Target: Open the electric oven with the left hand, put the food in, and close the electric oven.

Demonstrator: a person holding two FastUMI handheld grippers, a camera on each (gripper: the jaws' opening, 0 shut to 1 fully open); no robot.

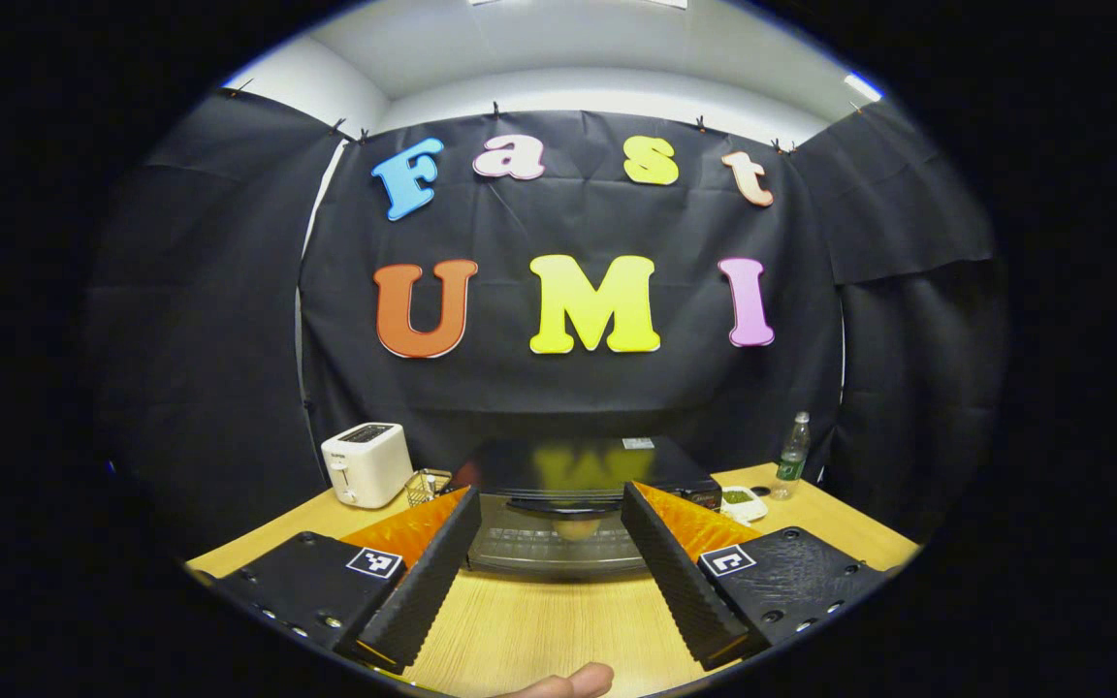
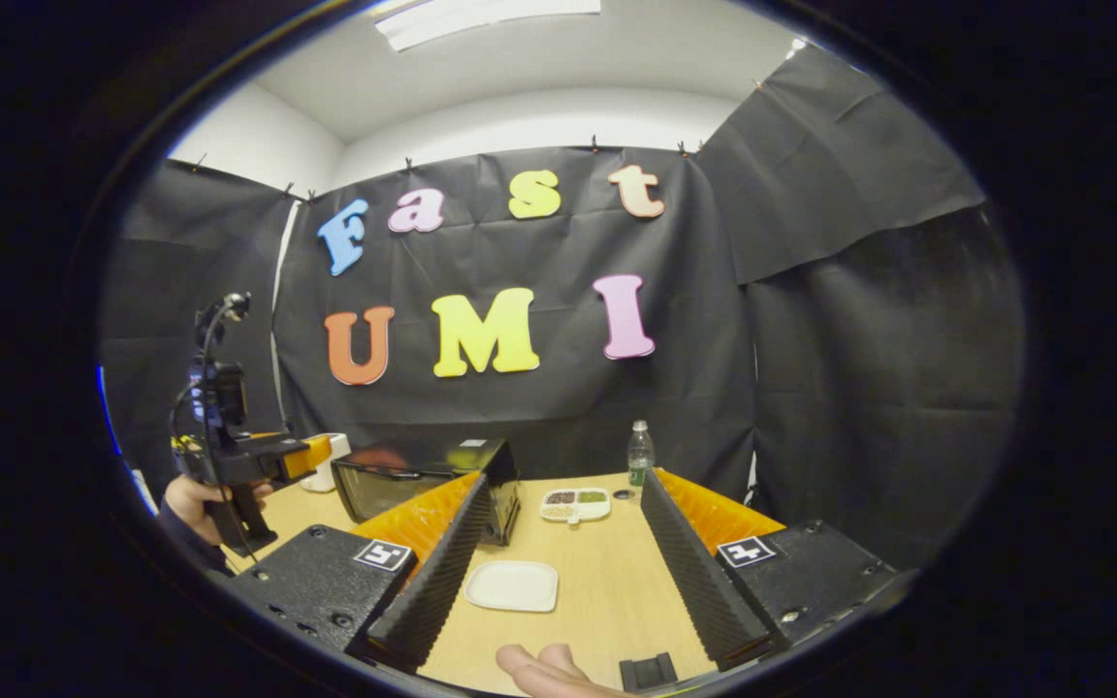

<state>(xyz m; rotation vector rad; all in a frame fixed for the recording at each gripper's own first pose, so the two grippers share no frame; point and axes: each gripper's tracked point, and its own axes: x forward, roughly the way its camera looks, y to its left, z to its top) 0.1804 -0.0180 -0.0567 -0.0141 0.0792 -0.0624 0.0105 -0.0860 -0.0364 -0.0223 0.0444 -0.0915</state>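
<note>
Left gripper view has the left tongs (image 1: 551,567) spread and empty, squared up to the electric oven (image 1: 578,504) on the counter (image 1: 539,630), probably readying for its door. The right tongs (image 2: 563,582) hang spread above a white plate (image 2: 512,586), well right of the oven.

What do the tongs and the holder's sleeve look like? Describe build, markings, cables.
Left tongs and right tongs each have two long fingers with ridged inner faces, mounted on black blocks bearing square black-and-white tags. The left unit has a black pistol handle, a top-mounted camera and a black cable. The sleeve is dark.
</note>
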